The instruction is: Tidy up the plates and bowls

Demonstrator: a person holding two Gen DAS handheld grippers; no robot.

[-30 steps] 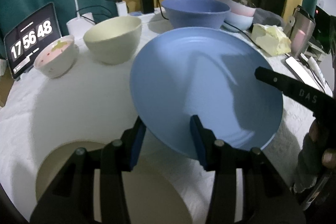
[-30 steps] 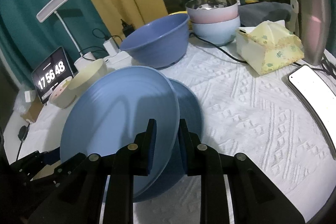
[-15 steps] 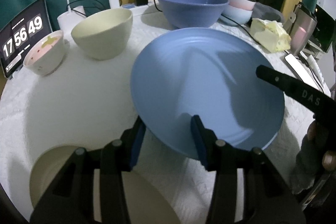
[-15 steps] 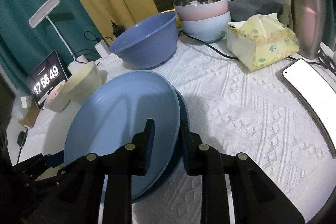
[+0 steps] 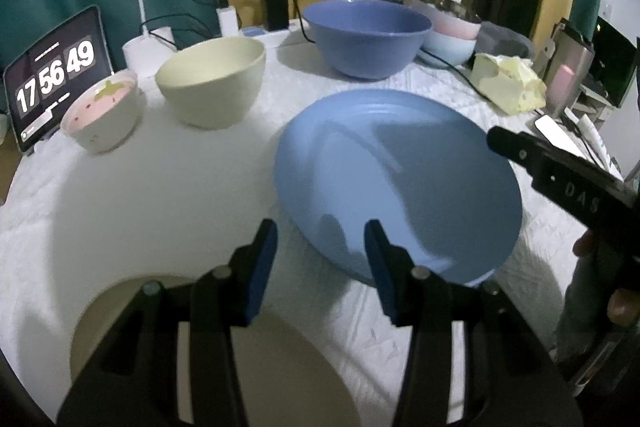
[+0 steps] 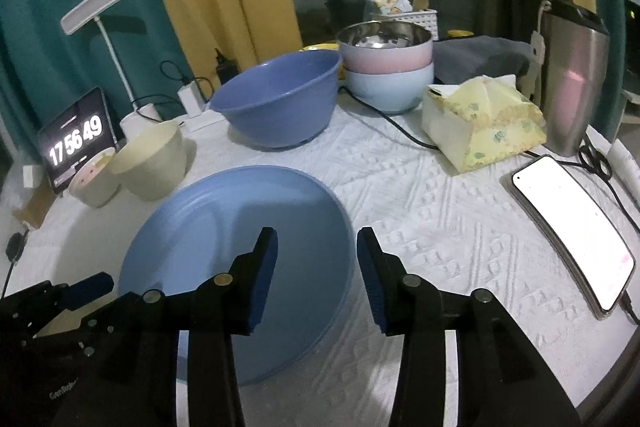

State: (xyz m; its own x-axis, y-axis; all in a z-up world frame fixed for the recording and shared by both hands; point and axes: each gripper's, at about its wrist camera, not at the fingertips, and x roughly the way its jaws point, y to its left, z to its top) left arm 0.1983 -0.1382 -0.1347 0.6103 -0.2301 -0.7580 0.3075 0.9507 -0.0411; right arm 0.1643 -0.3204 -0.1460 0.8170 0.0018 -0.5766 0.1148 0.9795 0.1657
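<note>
Right gripper, bottom centre of the right wrist view, jaws have just been opening and now stand spread; the rim of the round light-blue plate lies between the blue pads, not pinched. Left gripper, bottom centre of the left wrist view, also spread and empty, its right pad over the plate's near edge with no visible contact.

The plate sits flat on the white textured tablecloth, centre-left in the right view, centre-right in the left view. A darker edge shows along its right side, likely a second plate under it; cannot tell for sure.

Handling, judged: probably plastic or melamine, so light, stiff, not very fragile, smooth and a bit slippery. The thin raised rim is the only place to pinch; take it at the near edge and keep the plate level or it may pivot in the pads.

Looks: matte pale blue, shallow, faint concentric rings, clean and empty.

A beige round plate lies at lower left of the left view, partly behind the gripper. The deep blue bowl, cream bowl and small pink-inside bowl stand apart toward the upper left.
</note>
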